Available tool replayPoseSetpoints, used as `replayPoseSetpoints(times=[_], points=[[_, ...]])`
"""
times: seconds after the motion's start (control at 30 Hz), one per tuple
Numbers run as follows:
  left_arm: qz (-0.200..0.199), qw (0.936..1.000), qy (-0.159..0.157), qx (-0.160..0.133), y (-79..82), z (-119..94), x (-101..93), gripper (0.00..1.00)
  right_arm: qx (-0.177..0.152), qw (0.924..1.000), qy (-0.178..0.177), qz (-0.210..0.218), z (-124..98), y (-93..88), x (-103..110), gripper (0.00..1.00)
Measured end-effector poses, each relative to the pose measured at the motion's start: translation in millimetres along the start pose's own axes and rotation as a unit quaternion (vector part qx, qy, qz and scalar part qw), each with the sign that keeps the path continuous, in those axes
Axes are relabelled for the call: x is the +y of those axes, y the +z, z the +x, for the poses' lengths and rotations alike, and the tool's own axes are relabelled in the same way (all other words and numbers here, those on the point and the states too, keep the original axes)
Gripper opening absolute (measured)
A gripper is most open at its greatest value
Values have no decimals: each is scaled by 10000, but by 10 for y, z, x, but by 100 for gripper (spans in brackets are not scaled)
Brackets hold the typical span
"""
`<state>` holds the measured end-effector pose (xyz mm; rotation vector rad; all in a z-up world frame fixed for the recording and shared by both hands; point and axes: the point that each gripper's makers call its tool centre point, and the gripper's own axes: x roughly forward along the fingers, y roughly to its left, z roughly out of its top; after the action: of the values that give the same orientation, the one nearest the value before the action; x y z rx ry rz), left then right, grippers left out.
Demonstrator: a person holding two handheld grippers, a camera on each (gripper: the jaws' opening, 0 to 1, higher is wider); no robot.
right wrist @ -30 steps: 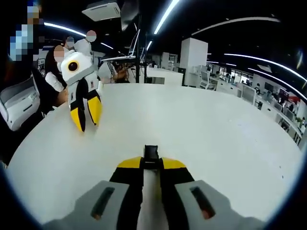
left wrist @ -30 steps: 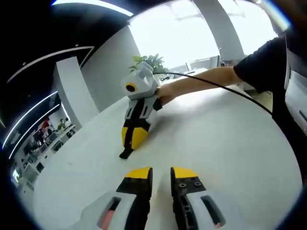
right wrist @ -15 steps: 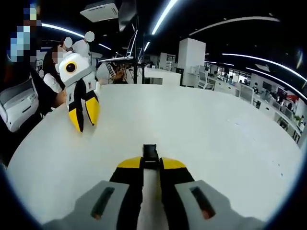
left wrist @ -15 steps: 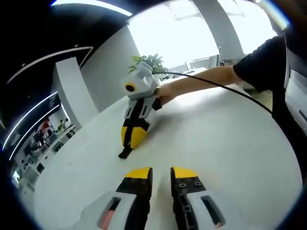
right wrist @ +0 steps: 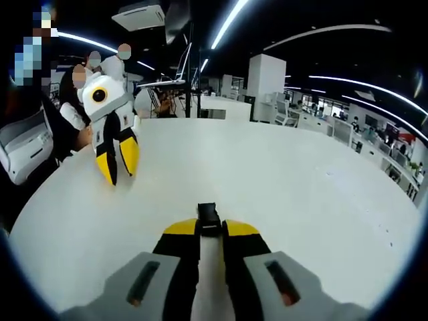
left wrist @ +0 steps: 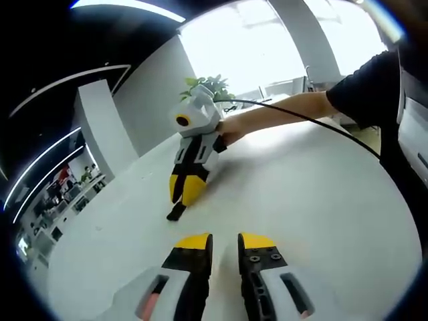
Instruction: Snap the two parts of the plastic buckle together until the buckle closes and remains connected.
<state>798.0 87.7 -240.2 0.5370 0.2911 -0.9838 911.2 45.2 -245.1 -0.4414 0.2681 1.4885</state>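
A small black buckle piece (right wrist: 209, 217) sticks out between the yellow tips of my right gripper (right wrist: 211, 229), which is shut on it just above the white table (right wrist: 287, 180). In the left gripper view, the same right gripper (left wrist: 180, 202) points down at the table, and the black buckle piece (left wrist: 176, 212) at its tip touches or nearly touches the surface. My left gripper (left wrist: 225, 239) hovers low over the table with its jaws a narrow gap apart and nothing between them. In the right gripper view, the left gripper (right wrist: 118, 162) hangs at the far left.
A person's arm (left wrist: 281, 114) in a black sleeve reaches over the round white table, and a black cable (left wrist: 314, 124) trails from the right gripper. A potted plant (left wrist: 208, 85) stands at the table's far edge. Office desks and people lie beyond.
The right gripper has tilted and shifted very slightly with the buckle piece still in it. The left gripper has stayed put.
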Motion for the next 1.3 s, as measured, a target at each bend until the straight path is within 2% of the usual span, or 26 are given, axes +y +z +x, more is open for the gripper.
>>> replayPoseSetpoints(times=[0.43, 0.77, 1.3], points=[[-55, 9999, 123, 44, -23, 0, 58, 15, -31, 10000, -18, 25, -25, 14, 21, 12], [-351, 9991, 238, -36, -25, -20, 151, 17, -82, 9998, -144, 99, -89, 22, 31, 13], [-664, 9960, 597, -103, -62, -70, 292, 18, -164, 9993, -324, 118, -152, 71, 120, 13]])
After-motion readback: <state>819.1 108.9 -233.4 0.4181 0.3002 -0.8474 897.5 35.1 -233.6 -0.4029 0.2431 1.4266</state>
